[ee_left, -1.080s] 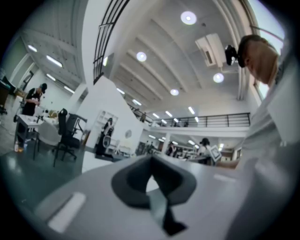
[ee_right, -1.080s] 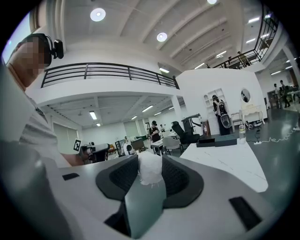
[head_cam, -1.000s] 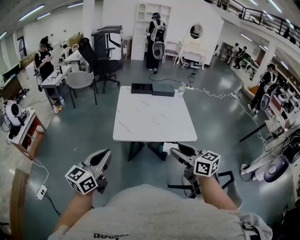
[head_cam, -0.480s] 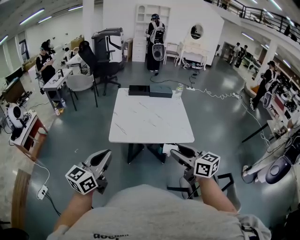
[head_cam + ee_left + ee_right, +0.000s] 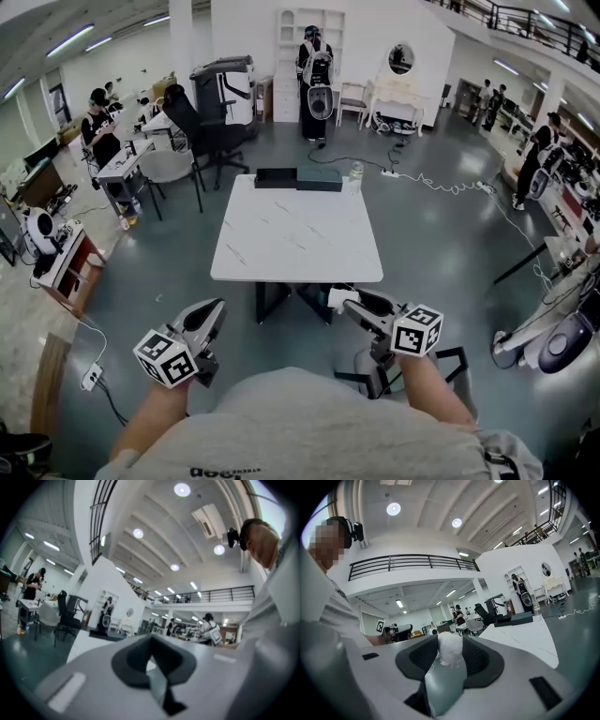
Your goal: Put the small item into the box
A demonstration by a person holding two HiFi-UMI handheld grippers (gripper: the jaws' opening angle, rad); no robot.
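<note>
Ahead of you at twelve o'clock stands the white table, and you are well short of it, so the step in hand, as I judge it, is the carry. Your right gripper is pinching the small item, a soft white wad, between its dark pads, at about one o'clock from your body. Your left gripper, at eleven o'clock, has its jaws pressed together on nothing. The box, black and low, sits at the table's far edge, at its twelve o'clock, right against a grey-green slab that may be its lid or a second box; I cannot tell which from here. A bottle stands just beside the slab, toward the table's one o'clock corner. Because the box is on the far side, walk round the table rather than stretching across it. The wad looks light and squashy, so hold an even squeeze: more will only flatten it, less may let it slip. Bring the tips low over the box opening before you let the jaws part, since something this light could drift or cling to a pad. Mind the bottle as you reach in.
</note>
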